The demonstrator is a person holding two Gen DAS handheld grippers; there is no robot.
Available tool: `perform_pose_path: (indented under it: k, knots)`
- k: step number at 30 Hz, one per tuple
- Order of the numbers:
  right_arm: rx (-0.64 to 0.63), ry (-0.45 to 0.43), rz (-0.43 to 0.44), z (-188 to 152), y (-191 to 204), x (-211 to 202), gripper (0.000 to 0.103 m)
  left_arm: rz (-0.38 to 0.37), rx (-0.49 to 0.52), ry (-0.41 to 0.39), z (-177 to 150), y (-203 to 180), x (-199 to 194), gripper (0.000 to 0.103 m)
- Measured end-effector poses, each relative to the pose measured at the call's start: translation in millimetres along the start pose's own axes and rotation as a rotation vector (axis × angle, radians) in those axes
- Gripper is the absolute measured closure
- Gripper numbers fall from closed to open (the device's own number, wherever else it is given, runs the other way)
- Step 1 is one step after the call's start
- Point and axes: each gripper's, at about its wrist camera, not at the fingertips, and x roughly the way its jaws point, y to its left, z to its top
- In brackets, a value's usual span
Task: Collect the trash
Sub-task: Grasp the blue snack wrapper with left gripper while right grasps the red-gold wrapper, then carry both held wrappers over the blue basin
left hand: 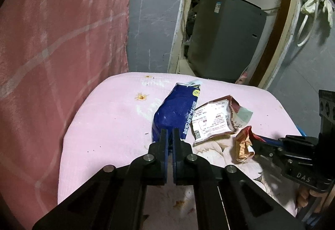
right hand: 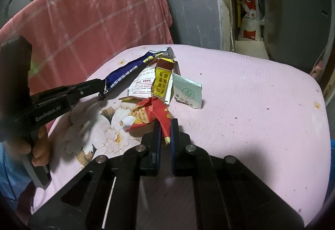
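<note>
- Trash wrappers lie bunched at the pink cushion's (right hand: 251,87) centre, within easy reach.
- Left gripper (left hand: 170,136) pinches the blue packet (left hand: 175,113) by its 6 o'clock edge for lifting.
- Right gripper (right hand: 165,128) clamps the red wrapper's (right hand: 150,115) tail, at the pile's 6 o'clock.

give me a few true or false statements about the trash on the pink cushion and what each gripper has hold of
1. The left gripper is shut on the blue wrapper. True.
2. The right gripper is open and holds nothing. False: its fingers are shut on the red wrapper.
3. The white packet with printed text lies loose on the pink cushion, in neither gripper. True.
4. The pale green paper sachet is pinched by the left gripper. False: it lies on the cushion beside the other trash, untouched.
5. A red checked blanket hangs behind the cushion. True.
</note>
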Motion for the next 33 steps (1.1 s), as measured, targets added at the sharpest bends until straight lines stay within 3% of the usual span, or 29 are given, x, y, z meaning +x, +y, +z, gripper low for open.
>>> perform_pose_path:
  k: [10,16,23,28,33]
  knots:
    - [0.016,-0.112,-0.010,-3.3,-1.8,-21.5,0.096,0.001,0.005,-0.066,-9.0,-9.9,-21.4,0.103]
    - [0.031,-0.252,-0.008,-10.1,-4.1,-52.3,0.096,-0.010,0.000,-0.143,-17.5,-21.0,-44.6,0.103]
    - [0.068,-0.416,-0.027,-19.5,-11.6,-98.3,0.096,-0.034,0.023,-0.297,-24.1,-59.1,-79.7,0.103]
    - [0.099,-0.566,-0.088,-32.7,-25.2,-150.8,0.096,-0.072,0.049,-0.407,-23.7,-96.1,-98.7,0.103]
    - [0.130,-0.658,-0.153,-45.5,-40.6,-195.3,0.096,-0.122,0.080,-0.471,-17.3,-135.8,-104.4,0.103]
